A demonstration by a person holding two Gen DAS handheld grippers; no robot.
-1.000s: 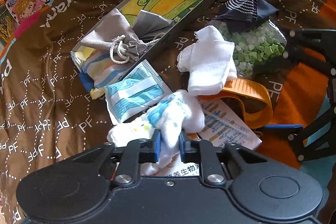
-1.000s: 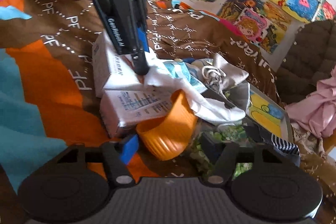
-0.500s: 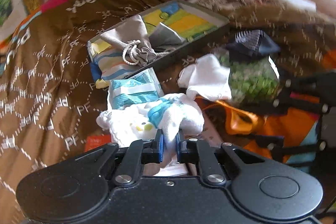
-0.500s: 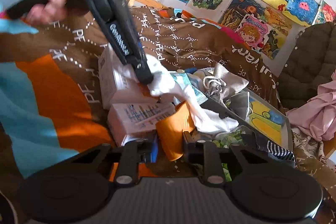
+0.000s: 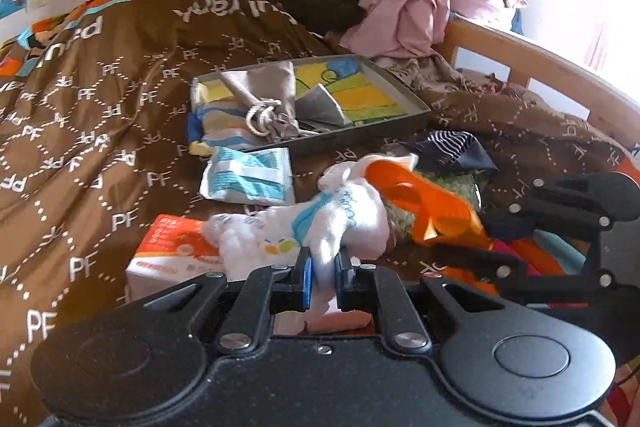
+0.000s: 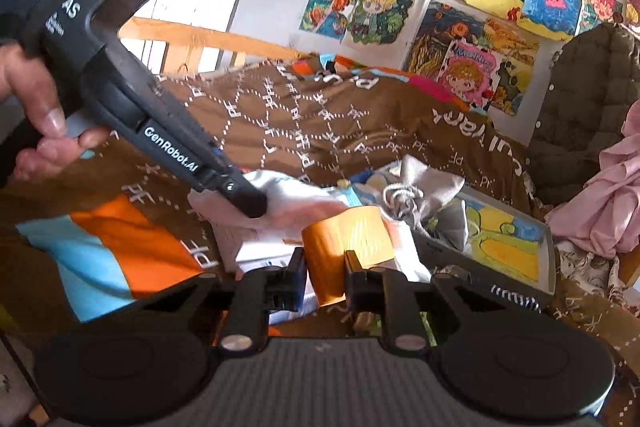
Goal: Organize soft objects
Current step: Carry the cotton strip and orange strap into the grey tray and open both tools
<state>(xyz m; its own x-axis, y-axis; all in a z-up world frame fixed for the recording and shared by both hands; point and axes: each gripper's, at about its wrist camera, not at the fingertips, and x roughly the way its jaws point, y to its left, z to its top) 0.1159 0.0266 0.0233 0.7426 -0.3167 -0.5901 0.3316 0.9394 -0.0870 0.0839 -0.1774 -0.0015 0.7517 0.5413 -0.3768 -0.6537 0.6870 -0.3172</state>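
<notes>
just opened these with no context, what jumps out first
Both grippers are clamped on soft things above a cluttered brown patterned bedspread: the left gripper pinches a white plush cloth with blue markings, and the right gripper holds a floppy bright orange band. Behind them lies a shallow grey tray with a grey drawstring pouch inside, and colourful cartoon drawings cover the wall.
</notes>
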